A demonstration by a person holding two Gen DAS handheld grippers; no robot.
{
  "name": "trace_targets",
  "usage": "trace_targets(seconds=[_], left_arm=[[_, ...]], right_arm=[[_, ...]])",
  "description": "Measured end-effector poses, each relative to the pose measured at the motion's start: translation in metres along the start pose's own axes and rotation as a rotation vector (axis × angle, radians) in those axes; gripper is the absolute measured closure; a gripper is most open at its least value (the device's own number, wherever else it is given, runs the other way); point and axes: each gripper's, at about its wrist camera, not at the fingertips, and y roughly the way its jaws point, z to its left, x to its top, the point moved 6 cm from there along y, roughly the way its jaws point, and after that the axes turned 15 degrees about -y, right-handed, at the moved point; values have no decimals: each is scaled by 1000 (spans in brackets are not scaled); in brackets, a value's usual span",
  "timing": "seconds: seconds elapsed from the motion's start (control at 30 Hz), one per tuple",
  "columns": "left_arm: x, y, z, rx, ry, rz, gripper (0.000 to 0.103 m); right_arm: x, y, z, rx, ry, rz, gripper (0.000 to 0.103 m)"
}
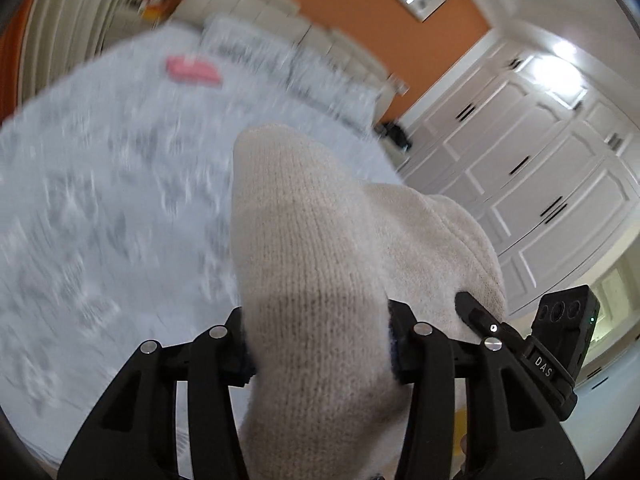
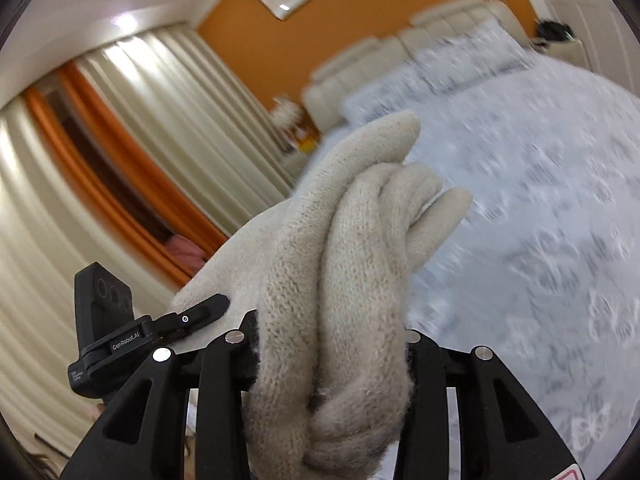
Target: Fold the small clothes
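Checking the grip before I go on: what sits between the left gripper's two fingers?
In the left wrist view, the left gripper has a cream knitted garment bunched between its fingers, pinched there, nothing else.

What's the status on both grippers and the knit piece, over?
Left gripper shut on cream knit garment. Right gripper shut on the same knit, bunched. Garment lifted above the bed. Nothing in the way; pink item lies far off.
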Motion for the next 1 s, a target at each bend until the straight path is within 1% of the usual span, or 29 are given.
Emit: trace_targets(seconds=[0.03, 0.07, 0.1, 0.13, 0.17, 0.2, 0.23, 0.27, 0.3, 0.33, 0.37, 0.4, 0.43, 0.47, 0.53, 0.63, 0.67, 0.73, 0.83, 0.93, 1.0], left_arm=[[6, -12, -4, 1, 17, -18, 56], [10, -20, -2, 5, 25, -28, 55], [12, -23, 2, 15, 26, -38, 52], [17, -20, 17, 49, 21, -45, 45], [19, -13, 30, 81, 18, -49, 33], [18, -2, 48, 118, 21, -53, 24], [14, 15, 76, 187, 23, -62, 15], [5, 35, 110, 285, 17, -67, 16], [-7, 52, 146, 403, -2, -52, 19], [-17, 58, 166, 472, -27, -23, 30], [-32, 64, 187, 502, -58, 21, 33], [-44, 64, 198, 486, -83, 42, 33], [-56, 59, 205, 474, -101, 31, 33], [-66, 54, 208, 480, -87, 9, 32], [-77, 49, 204, 499, -42, -8, 31], [-83, 49, 195, 512, 14, -33, 28], [-83, 50, 193, 520, 25, -37, 27], [-85, 52, 188, 539, 66, -45, 26], [-88, 56, 185, 569, 128, -80, 22], [-94, 59, 181, 605, 196, -103, 21], [-98, 61, 180, 624, 217, -106, 16]], right_arm=[[1, 5, 4, 7, -4, -2, 63], [-2, 11, 5, 12, -3, 5, 59], [-12, 25, 3, 18, 7, 28, 54], [-23, 41, -3, 10, 11, 51, 49], [-38, 58, -11, -5, 11, 81, 41], [-66, 84, -29, -58, 8, 138, 39], [-91, 100, -45, -126, 8, 190, 38], [-117, 115, -60, -199, 14, 259, 40], [-149, 125, -76, -250, 56, 351, 44], [-174, 125, -81, -243, 104, 393, 57], [-182, 122, -81, -226, 115, 391, 60], [-193, 115, -78, -221, 104, 380, 60], [-200, 108, -74, -242, 77, 380, 60], [-205, 103, -72, -263, 50, 392, 60], [-211, 95, -66, -315, -21, 398, 60], [-215, 89, -65, -373, -69, 401, 60], [-214, 89, -67, -388, -81, 396, 60], [-211, 87, -72, -446, -126, 371, 60], [-208, 86, -74, -475, -120, 340, 60], [-205, 83, -76, -513, -108, 321, 60], [-204, 82, -76, -535, -110, 317, 60]])
